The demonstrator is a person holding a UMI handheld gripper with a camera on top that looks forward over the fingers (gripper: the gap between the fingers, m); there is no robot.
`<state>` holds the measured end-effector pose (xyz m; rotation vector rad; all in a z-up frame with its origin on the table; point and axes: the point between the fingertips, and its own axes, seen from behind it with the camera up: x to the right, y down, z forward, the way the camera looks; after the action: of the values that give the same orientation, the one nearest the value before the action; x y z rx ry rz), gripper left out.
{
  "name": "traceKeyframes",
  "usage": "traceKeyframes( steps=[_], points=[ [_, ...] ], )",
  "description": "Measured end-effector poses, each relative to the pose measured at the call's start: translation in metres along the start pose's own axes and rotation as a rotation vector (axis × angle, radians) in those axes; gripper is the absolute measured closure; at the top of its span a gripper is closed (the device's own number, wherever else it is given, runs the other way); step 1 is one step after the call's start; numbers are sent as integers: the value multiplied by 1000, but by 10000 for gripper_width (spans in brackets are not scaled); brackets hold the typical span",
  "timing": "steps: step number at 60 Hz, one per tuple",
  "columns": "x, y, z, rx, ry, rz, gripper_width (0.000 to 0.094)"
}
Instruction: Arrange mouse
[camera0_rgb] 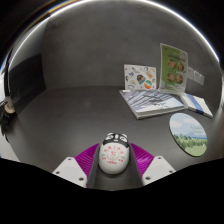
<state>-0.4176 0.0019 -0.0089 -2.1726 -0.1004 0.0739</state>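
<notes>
A white computer mouse (113, 155) with a red printed pattern and a black front sits between my two fingers, whose magenta pads (88, 156) press against both of its sides. My gripper (113, 158) is shut on the mouse and holds it over the dark grey table (70, 110). The underside of the mouse is hidden, so I cannot tell whether it touches the table.
A round mouse pad (188, 133) with a landscape print lies ahead to the right. Beyond it a stack of books (160, 102) lies flat, with an upright picture card (140, 77) and a green card (174, 68) behind it. A dark object (6, 112) sits at the left.
</notes>
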Motion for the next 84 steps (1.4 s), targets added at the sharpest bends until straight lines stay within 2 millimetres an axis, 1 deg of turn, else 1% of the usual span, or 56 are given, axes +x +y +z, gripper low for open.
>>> traceKeyframes(
  steps=[1,2,5,6,7,10,13,16,18,20,22,24,26,29,32,33,36,39,43,45,49,54,56,58,59,60,62,67,68,72,74,75,80,84],
  points=[
    [-3,1,0,-3,9,3,334],
    [-2,1,0,-10,13,7,410],
    [1,0,-1,-25,20,24,449],
    [1,0,-2,-29,22,32,441],
    [1,0,-2,-32,21,36,475],
    [-1,-1,-5,-48,10,40,482],
    [-5,-15,-14,-23,-7,29,491],
    [3,-43,-29,33,-4,16,492],
    [15,-64,-39,70,9,8,493],
    [30,-84,-49,106,23,-2,493],
    [52,-105,-58,147,50,-9,495],
    [75,-121,-67,182,81,-18,495],
    [104,-132,-74,207,119,-27,496],
    [147,-139,-78,220,172,-28,497],
    [186,-134,-73,207,200,-28,497],
    [201,-133,-67,195,205,-25,498],
    [233,-114,-54,151,199,-13,497],
    [253,-95,-36,110,169,4,495],
    [269,-75,-12,68,110,42,496],
    [273,-66,-1,48,86,51,496],
    [279,-54,13,26,38,39,495],
    [289,-36,25,-21,14,19,494],
    [290,-27,28,-42,6,20,483],
    [290,-29,30,-20,-6,27,475],
    [290,-28,30,-23,-11,26,402],
    [290,-28,30,-21,-16,24,443],
    [290,-28,30,-20,-24,15,414],
    [289,-27,27,-35,-45,-7,334],
    [288,-27,26,-38,-51,-10,233],
    [288,-25,17,-40,-60,-2,38],
    [287,-27,10,-31,-73,12,45],
    [287,-27,7,-31,-80,19,95],
    [286,-24,-12,-39,-114,79,97],
    [292,-16,-23,-52,-98,136,93]
  ],
)
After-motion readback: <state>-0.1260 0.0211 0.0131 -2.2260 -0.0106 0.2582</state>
